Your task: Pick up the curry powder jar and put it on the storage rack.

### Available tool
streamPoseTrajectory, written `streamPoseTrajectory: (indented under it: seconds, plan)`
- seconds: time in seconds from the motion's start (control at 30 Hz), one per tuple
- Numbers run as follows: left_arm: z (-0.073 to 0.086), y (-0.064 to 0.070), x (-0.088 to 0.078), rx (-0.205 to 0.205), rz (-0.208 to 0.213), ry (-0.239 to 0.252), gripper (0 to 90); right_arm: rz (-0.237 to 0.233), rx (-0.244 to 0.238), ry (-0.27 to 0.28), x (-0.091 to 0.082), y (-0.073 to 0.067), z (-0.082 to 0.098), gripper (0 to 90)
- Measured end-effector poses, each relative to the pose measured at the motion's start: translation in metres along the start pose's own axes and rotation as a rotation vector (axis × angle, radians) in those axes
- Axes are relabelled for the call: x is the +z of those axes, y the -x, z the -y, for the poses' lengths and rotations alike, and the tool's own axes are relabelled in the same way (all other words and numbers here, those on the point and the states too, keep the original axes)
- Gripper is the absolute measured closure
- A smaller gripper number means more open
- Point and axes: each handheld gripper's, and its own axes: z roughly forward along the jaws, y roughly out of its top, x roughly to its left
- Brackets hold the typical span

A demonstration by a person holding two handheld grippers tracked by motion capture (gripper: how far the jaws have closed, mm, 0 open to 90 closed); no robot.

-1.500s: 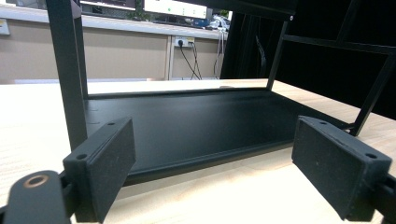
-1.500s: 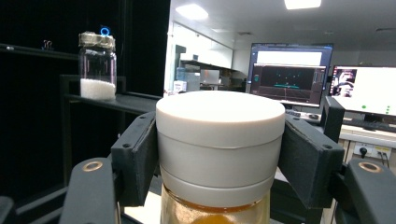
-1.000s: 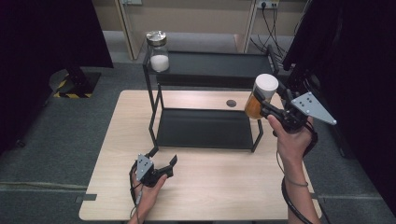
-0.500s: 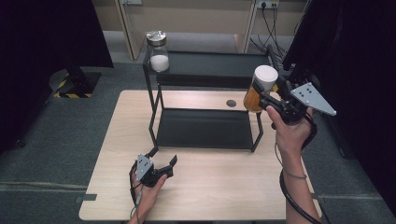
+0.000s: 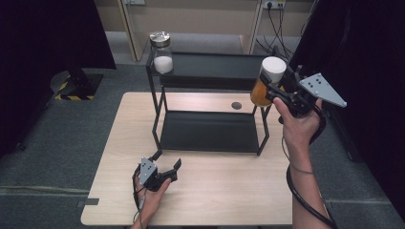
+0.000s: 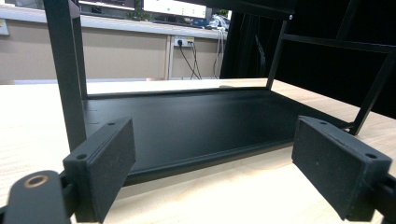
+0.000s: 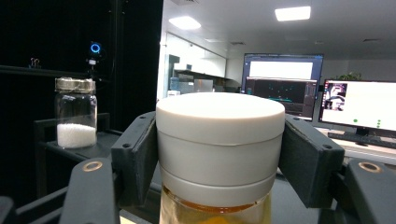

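At the high view's upper right, our right gripper [image 5: 272,88] clamps the white-lidded amber jar [image 5: 267,81] beside the black rack [image 5: 210,71], where a glass jar [image 5: 162,52] stands. Lower centre, our left gripper [image 5: 173,170] rests with jaws apart on the table [image 5: 229,191].

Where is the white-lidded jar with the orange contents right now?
In the high view the jar is at the right, clamped by its lid in the right hand-held gripper, held in the air beside the right end of the black shelf rack's top level.
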Motion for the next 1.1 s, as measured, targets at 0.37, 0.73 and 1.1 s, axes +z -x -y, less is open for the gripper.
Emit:
streamPoseTrajectory:
  seconds: [0.37, 0.73, 1.1]
  plan:
    - [0.0, 0.0, 0.0, 0.0, 0.001, 0.0, 13.4, 0.008, 0.001, 0.011, 0.014, 0.002, -0.015, 33.9]
    - [0.0, 0.0, 0.0, 0.0, 0.001, 0.0, 13.4, 0.019, 0.022, 0.004, 0.024, 0.006, -0.019, 33.8]
    - [0.0, 0.0, 0.0, 0.001, 0.001, 0.002, 13.4, 0.023, 0.025, 0.007, 0.029, 0.007, -0.028, 33.9]
